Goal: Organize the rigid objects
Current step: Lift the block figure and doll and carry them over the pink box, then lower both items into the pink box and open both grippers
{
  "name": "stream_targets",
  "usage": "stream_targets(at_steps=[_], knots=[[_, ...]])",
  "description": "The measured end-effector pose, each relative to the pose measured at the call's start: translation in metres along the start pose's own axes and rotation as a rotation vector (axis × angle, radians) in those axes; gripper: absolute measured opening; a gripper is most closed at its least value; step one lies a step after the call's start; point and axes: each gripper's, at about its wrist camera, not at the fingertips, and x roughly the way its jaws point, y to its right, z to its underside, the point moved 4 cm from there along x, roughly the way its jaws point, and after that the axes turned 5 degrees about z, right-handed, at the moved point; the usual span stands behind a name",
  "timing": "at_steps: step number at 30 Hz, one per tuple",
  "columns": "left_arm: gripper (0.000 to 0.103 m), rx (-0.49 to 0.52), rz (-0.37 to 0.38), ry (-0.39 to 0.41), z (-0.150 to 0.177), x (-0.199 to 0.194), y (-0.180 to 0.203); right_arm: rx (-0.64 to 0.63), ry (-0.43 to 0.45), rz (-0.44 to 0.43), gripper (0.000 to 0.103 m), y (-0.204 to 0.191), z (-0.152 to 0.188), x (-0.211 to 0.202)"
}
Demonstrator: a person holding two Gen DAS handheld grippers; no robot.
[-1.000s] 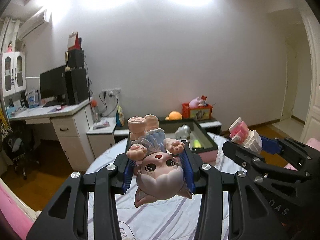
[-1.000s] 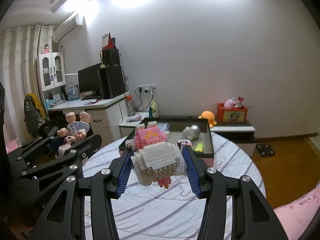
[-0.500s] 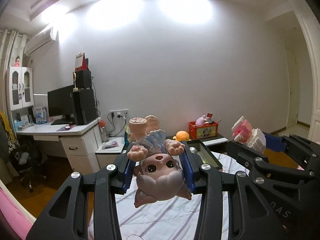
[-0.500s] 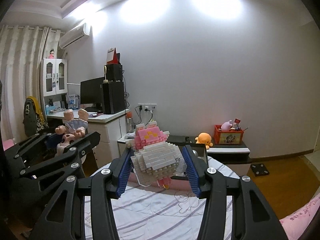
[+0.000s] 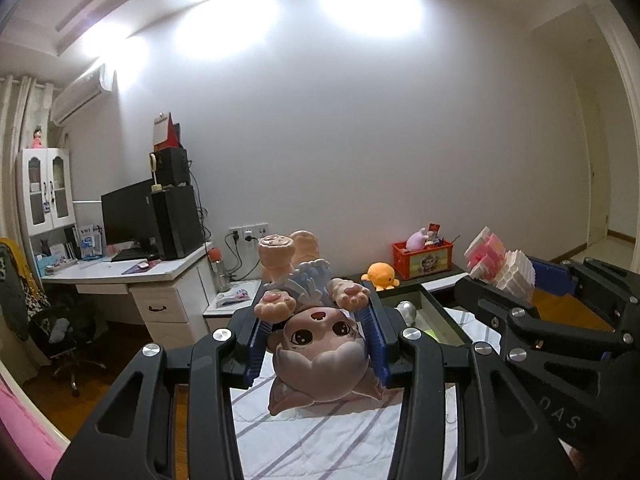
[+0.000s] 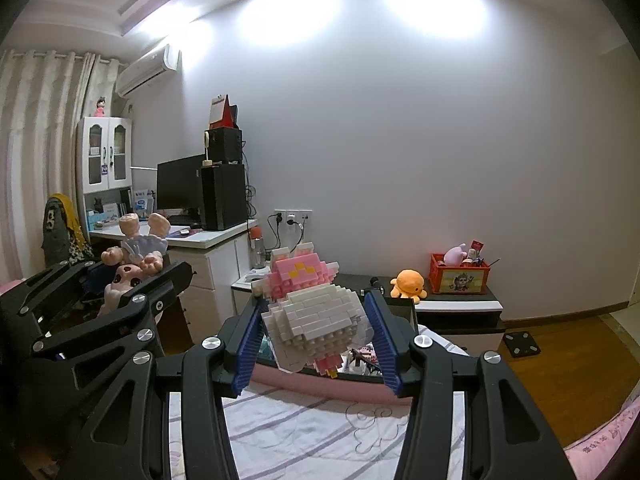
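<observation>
pink-grey vinyl is what the left gripper (image 5: pixel 316 344) is clamped on: a big-headed doll figurine (image 5: pixel 318 356) is pinched upside down between the blue pads (image 5: pixel 374 344), its feet pointing up toward 12 o'clock and its head hanging toward the lens. a white and pink brick-built figure (image 6: pixel 312 316) is likewise squeezed between the closed-in pads of the right gripper (image 6: pixel 316 340), with its pink top tilted toward 11 o'clock.

both toys are held in the air above the striped bedsheet (image 6: pixel 304 436). the dark tray (image 6: pixel 396 306), where small items are already kept, is seen straight ahead at 12 o'clock from the right gripper, just beyond and below the brick figure. from the left gripper its rim (image 5: pixel 436 308) is seen at about 2 o'clock, behind the doll's head.

the right hand is judged to be the better lined up with the tray, so a forward and downward carry is probably called for there, while a swing toward 2 o'clock would be needed on the left.
</observation>
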Motion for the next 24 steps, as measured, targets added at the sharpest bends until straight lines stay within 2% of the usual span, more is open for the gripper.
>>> stream_targets(at_steps=[6, 12, 16, 18, 24], knots=[[0.043, -0.002, 0.029, -0.044, 0.001, 0.053, 0.004, 0.001, -0.028, 0.023, 0.051, 0.014, -0.003, 0.041], [0.043, 0.019, 0.063, -0.115, 0.003, 0.128, 0.008, 0.003, -0.077, 0.049, 0.051, 0.031, 0.001, 0.095], [0.043, 0.015, 0.083, -0.193, 0.021, 0.189, 0.01, 0.009, -0.142, 0.06, 0.051, 0.046, 0.012, 0.14], [0.043, 0.013, 0.082, -0.261, 0.038, 0.221, 0.01, 0.014, -0.2, 0.057, 0.051, 0.053, 0.025, 0.167], [0.043, 0.002, 0.109, -0.405, 0.077, 0.276, 0.018, 0.028, -0.357, 0.056, 0.051, 0.068, 0.063, 0.223]])
